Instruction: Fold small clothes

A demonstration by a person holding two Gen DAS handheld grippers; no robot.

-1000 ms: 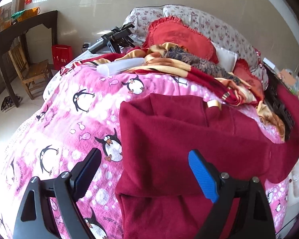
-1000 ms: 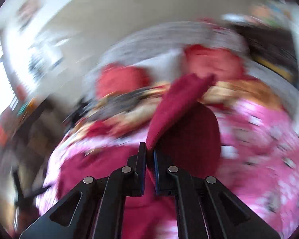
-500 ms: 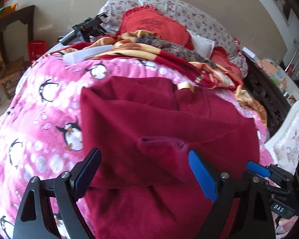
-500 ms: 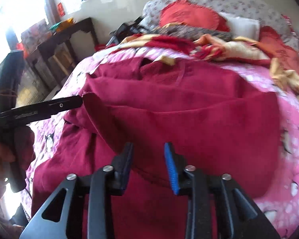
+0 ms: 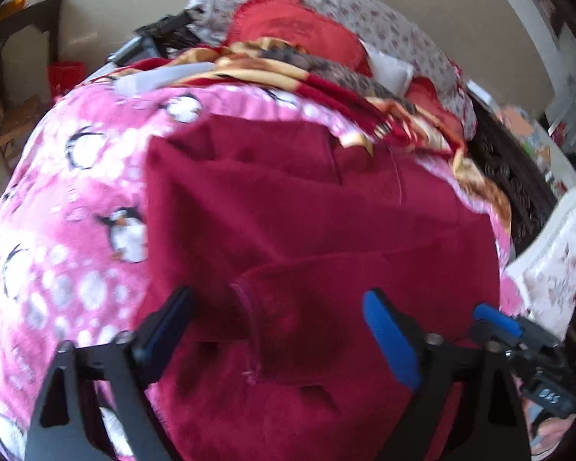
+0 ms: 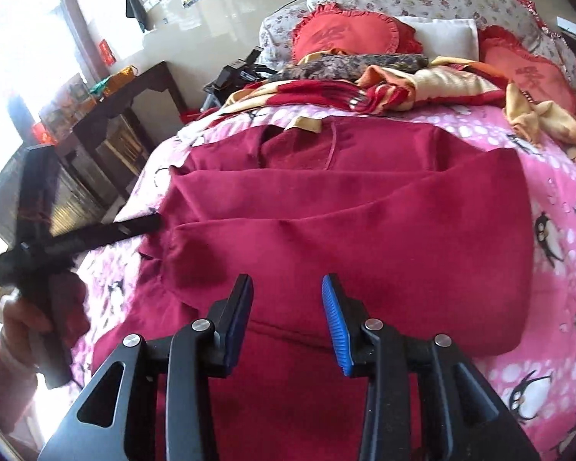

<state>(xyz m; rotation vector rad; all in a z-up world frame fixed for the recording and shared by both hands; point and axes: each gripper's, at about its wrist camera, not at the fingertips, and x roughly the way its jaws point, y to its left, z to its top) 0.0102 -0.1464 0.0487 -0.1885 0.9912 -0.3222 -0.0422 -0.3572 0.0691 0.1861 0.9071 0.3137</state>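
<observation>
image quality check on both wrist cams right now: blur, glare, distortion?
Left wrist view: motion blur throughout, penguin blanket and red garment soft, dark fisheye corners. Right wrist view: sharp in the middle, garment folds crisp, window at upper left blown out white, the other hand's tongs blurred at the left edge, bed bulging from fisheye curvature.

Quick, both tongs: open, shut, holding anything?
Left tongs: open, just been closing, empty over the dark red fleece garment.
Right tongs: open, just been opening, empty.

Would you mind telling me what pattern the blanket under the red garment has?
The blanket is pink with penguins and white dots, clearest in the right wrist view.
</observation>
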